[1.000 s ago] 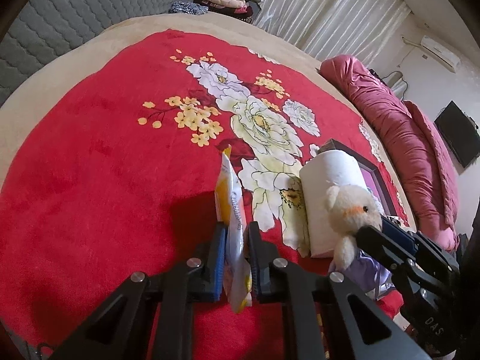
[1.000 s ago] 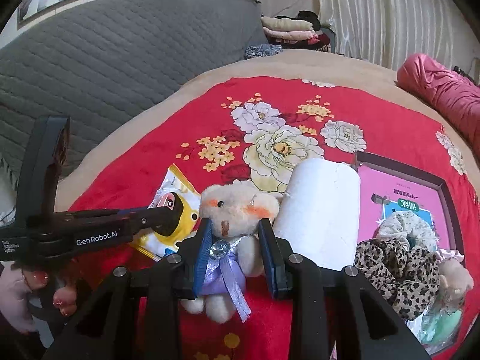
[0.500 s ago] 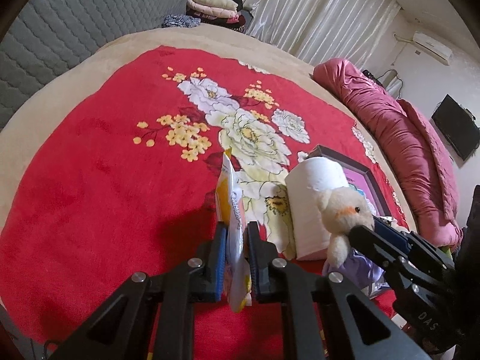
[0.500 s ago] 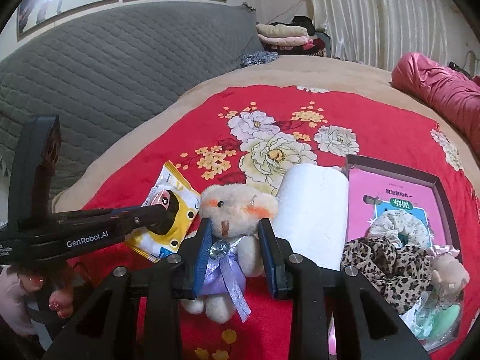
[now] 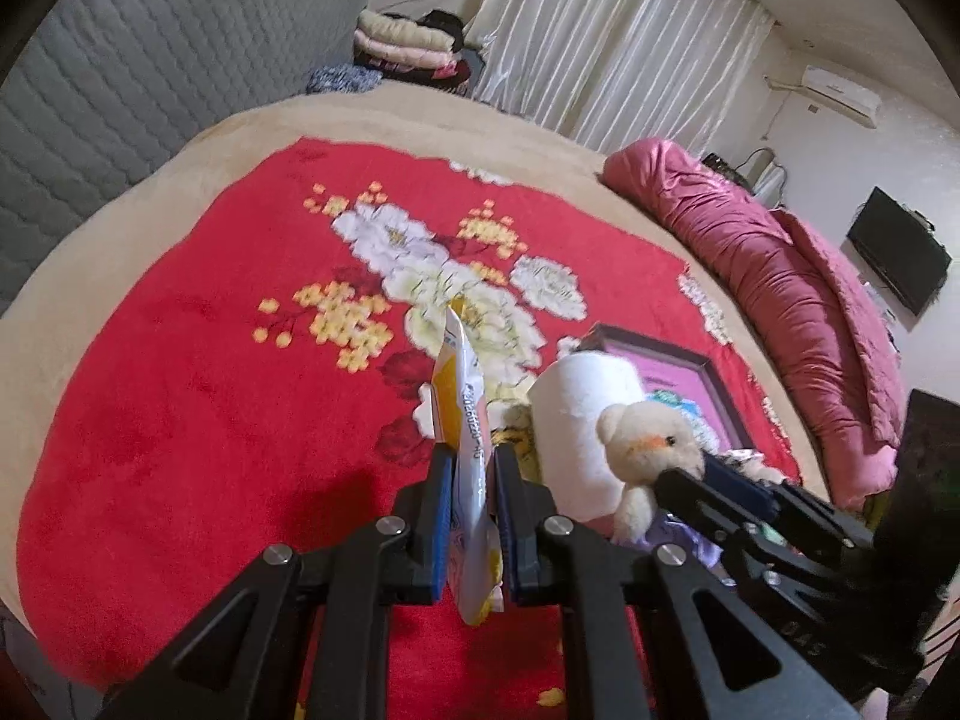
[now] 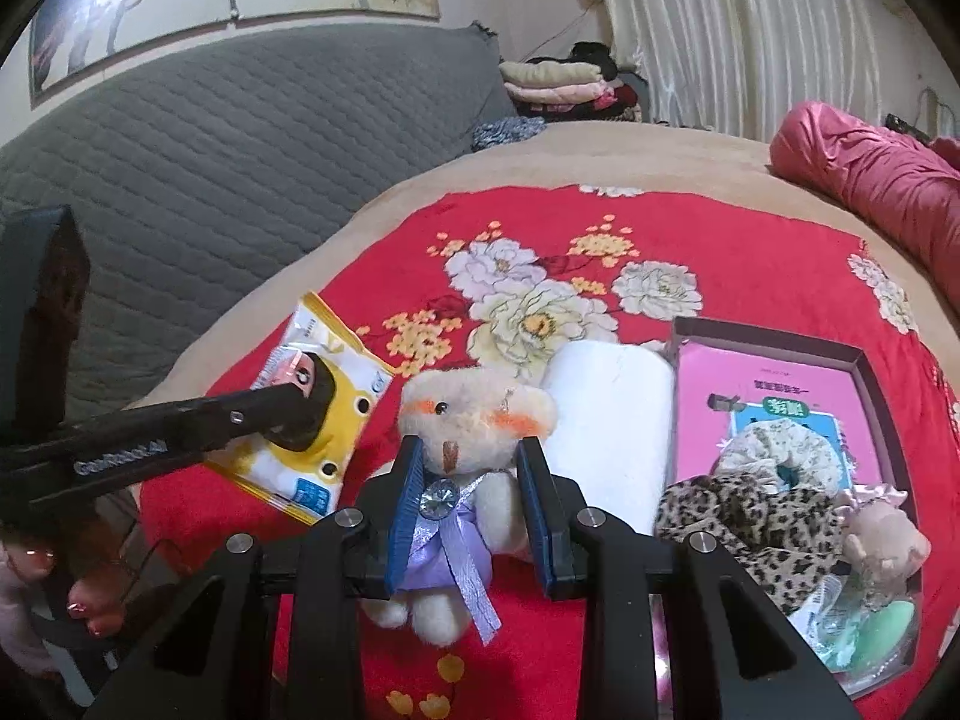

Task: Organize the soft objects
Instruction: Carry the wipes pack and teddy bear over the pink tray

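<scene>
Left tongs clamped on yellow packet, centre frame. Right tongs gripping small plush bear, beside white roll.

I'm working in a home bedroom: a bed with a red floral blanket below my grippers, a padded headboard left, curtains ahead, a rolled quilt and TV right.
</scene>
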The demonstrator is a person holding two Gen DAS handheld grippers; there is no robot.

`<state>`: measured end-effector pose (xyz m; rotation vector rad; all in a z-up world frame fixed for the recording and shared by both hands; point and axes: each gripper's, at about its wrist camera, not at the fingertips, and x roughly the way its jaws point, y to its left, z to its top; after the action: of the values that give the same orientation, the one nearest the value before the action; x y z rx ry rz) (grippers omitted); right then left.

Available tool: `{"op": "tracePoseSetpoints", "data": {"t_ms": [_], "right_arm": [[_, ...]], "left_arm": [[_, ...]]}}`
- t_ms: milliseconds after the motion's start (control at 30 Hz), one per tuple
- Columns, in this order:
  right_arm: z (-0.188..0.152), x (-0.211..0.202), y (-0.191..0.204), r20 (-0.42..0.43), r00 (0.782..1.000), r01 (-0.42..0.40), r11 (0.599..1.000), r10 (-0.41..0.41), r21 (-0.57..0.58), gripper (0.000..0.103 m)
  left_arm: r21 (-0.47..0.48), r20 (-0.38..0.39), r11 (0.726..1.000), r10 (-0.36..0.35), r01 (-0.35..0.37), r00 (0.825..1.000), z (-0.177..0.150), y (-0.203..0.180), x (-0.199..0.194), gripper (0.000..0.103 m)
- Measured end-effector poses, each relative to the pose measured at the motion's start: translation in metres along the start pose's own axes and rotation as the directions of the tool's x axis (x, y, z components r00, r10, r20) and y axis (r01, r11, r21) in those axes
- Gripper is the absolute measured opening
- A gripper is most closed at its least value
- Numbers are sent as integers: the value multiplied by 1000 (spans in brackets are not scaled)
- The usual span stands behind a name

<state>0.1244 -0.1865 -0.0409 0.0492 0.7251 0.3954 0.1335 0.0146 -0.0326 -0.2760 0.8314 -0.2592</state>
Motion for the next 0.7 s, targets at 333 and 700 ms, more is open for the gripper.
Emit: {"op": "tracePoseSetpoints", "data": {"t_ms": [333, 700], "right_arm": [[7, -33, -34, 67, 996, 53, 995, -58, 85, 32], [1, -85, -96, 128, 967, 190, 958, -221, 216, 32]], "left_arm": [[75, 47, 993, -95, 91, 994, 11, -56, -19, 14], [154, 14, 969, -197, 192, 980, 15, -122, -7, 14]]}}
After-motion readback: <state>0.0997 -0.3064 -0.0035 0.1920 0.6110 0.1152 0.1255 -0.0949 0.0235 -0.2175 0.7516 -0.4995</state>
